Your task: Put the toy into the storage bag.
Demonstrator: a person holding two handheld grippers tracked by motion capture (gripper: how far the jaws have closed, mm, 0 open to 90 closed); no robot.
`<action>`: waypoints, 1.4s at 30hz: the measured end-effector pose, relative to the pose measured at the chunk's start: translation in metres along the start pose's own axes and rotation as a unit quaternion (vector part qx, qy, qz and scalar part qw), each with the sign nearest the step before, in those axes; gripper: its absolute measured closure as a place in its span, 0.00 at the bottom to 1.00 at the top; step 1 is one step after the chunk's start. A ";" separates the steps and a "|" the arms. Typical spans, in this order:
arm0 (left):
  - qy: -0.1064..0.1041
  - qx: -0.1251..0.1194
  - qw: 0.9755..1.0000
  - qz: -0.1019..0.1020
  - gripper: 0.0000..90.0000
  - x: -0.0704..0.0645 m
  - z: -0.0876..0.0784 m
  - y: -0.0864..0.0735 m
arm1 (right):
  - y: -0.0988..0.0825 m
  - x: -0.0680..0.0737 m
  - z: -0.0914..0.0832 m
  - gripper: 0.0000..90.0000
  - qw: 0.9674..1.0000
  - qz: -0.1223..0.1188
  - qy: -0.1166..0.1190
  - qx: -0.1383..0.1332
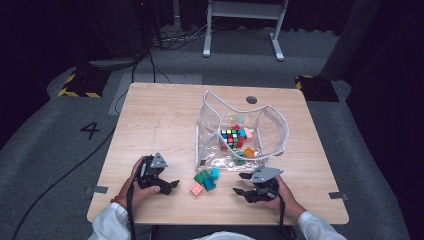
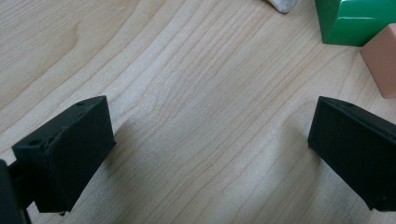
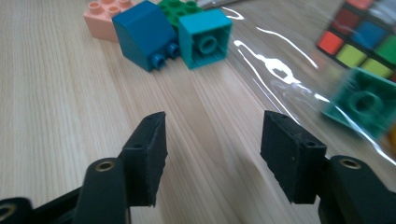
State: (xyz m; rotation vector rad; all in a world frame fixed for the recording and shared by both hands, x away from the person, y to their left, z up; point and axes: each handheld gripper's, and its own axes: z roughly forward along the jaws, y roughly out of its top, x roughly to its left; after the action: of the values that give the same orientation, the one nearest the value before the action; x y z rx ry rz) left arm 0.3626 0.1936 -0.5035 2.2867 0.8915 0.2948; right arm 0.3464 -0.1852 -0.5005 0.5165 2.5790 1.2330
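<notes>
Lying on the light wooden table (image 1: 150,125), a small cluster of plastic toy bricks sits between the two grippers: a dark blue sloped brick (image 3: 144,33) tipped on its side, a teal square brick (image 3: 205,37) just beside it with its hollow underside showing, a green brick (image 3: 180,9) behind them and a pale pink studded brick (image 3: 105,13) at the near edge of the group. Facing that cluster, the right gripper (image 3: 212,140) has its jaws partly apart with only bare table between them. Beyond the bricks stands a clear plastic pouch (image 1: 272,130), open at the top, with a multicoloured puzzle cube (image 1: 230,137) and more bricks inside. Resting at the table's other side, the left gripper (image 1: 167,186) holds its jaws wide and empty.
</notes>
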 end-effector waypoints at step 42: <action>-0.004 0.001 1.000 -0.003 0.00 0.000 0.000 0.000 | 0.045 0.007 0.047 0.62 1.000 -0.014 -0.004 -0.010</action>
State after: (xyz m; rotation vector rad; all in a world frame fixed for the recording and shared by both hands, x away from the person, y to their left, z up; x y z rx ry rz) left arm 0.3622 0.1934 -0.5038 2.2844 0.8950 0.2815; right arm 0.3662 -0.1232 -0.4951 0.4797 2.5556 1.2441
